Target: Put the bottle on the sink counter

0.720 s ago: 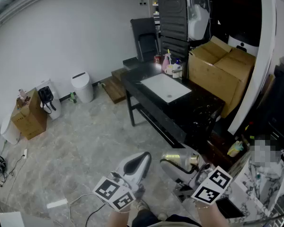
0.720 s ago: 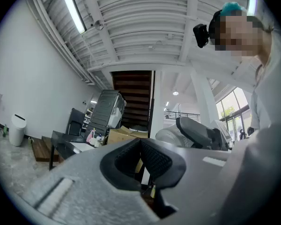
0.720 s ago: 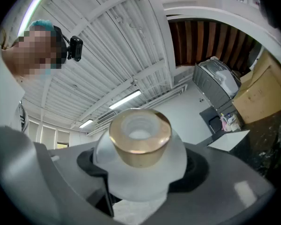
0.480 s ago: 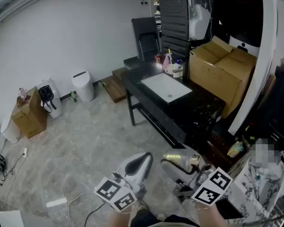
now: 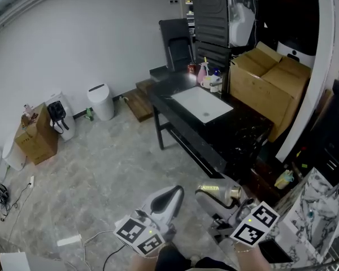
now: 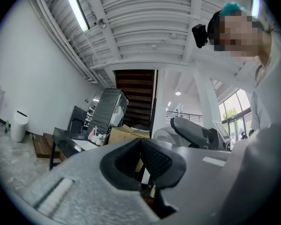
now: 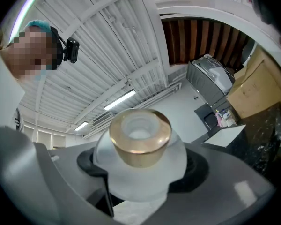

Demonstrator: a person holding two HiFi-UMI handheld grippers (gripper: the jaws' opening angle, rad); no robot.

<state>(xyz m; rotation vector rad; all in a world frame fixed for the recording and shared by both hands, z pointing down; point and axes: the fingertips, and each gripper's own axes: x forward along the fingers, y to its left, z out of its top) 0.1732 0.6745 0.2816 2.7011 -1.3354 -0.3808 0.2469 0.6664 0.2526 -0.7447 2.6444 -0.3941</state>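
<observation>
Gripping white bottle (image 7: 139, 142), gold collar, in R tongs (image 7: 141, 172), L tongs (image 6: 141, 162) shut

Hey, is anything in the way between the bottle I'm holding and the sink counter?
Nothing visible. The right gripper holds the bottle, and only open floor lies between it and the sink counter. The counter's near end is bare; small containers cluster at its far end.

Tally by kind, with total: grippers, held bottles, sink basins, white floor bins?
Pale grey two-jaw grippers: 2 (left gripper, right gripper)
Frosted white gold-collared bottle, held: 1
White rectangular sink basin: 1
White lidded floor bin: 1
Total: 5
</observation>
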